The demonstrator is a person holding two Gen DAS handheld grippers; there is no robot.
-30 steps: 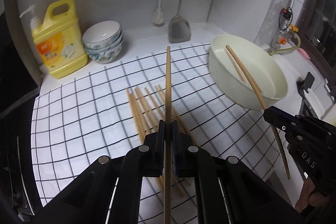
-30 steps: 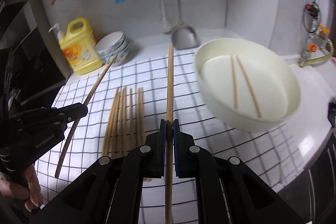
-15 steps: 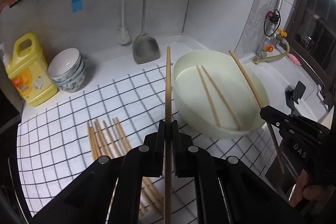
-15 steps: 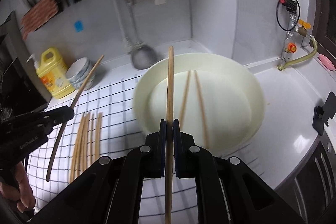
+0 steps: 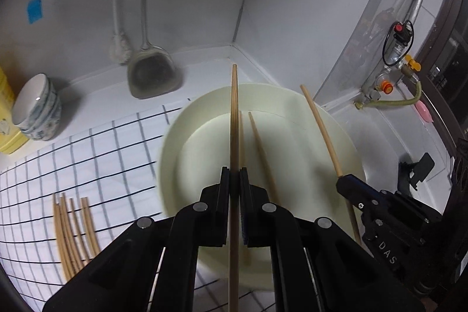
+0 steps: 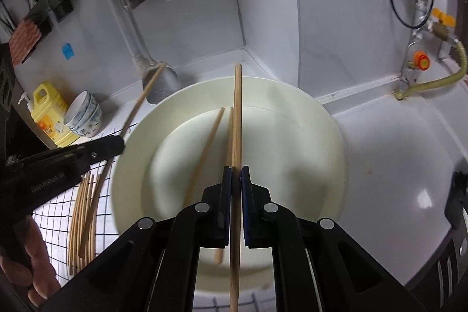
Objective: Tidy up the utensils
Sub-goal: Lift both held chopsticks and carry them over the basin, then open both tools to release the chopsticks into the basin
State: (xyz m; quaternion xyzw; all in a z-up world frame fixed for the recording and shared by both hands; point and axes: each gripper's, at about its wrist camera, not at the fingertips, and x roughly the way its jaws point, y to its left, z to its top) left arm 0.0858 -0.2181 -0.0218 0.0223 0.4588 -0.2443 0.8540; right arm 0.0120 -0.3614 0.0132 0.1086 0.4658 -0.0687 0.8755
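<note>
Two grippers, each clamped on one chopstick, over a cream basin.

Nearest, the left gripper (image 5: 234,180) has its jaws closed on the left-held chopstick (image 5: 234,119), which runs straight ahead between the pads; the right gripper (image 6: 236,180) grips the right-held chopstick (image 6: 237,119) in the same way. Both sticks project above the cream basin (image 6: 327,136), which stands on the white counter (image 6: 395,154) at the edge of the checked mat (image 5: 96,154). Two loose chopsticks (image 6: 209,142) lie inside the basin. On the mat, left of the basin, lies a bundle of chopsticks (image 5: 73,230). Farther back stand stacked bowls (image 5: 38,110) and a yellow detergent jug (image 6: 48,113); a metal spatula (image 5: 153,75) and a brush (image 5: 120,48) hang against the wall.
</note>
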